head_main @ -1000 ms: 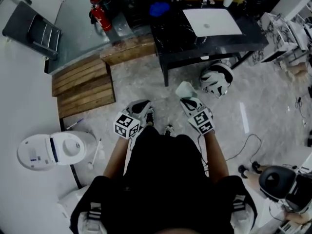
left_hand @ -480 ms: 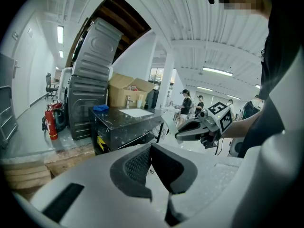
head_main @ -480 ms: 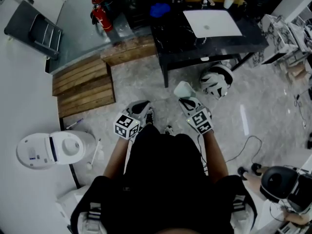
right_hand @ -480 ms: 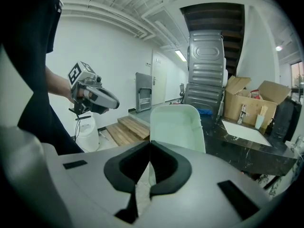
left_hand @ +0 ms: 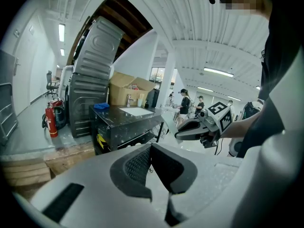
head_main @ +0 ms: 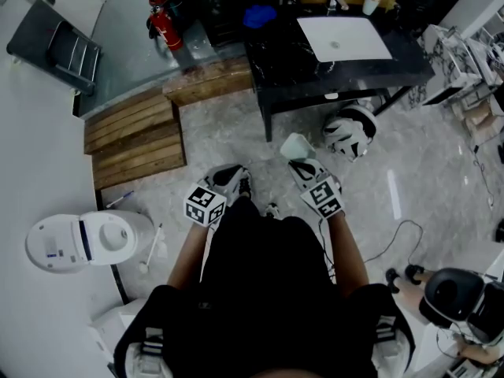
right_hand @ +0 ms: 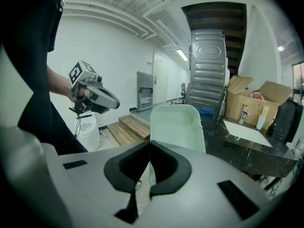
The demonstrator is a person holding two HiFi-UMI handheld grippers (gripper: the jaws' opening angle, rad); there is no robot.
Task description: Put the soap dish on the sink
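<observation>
My right gripper [head_main: 302, 162] is shut on a pale green soap dish [head_main: 295, 145], held over the floor in front of the black counter. In the right gripper view the dish [right_hand: 176, 126] stands upright between the jaws of that gripper [right_hand: 149, 145]. The white sink [head_main: 344, 37] is set in the black marble counter [head_main: 283, 61] further ahead, and it also shows in the right gripper view [right_hand: 247, 129]. My left gripper [head_main: 229, 174] hangs beside the right one, jaws together with nothing between them [left_hand: 151, 148].
A white helmet [head_main: 349, 129] lies under the counter's front edge. Wooden steps [head_main: 138, 136] and a red fire extinguisher [head_main: 161, 18] are to the left. A white round bin [head_main: 79, 241] stands at lower left. On the counter are a blue cloth [head_main: 258, 14] and a cup [head_main: 369, 2].
The right gripper with the soap dish has drifted very slightly to the left. The left gripper has not moved.
</observation>
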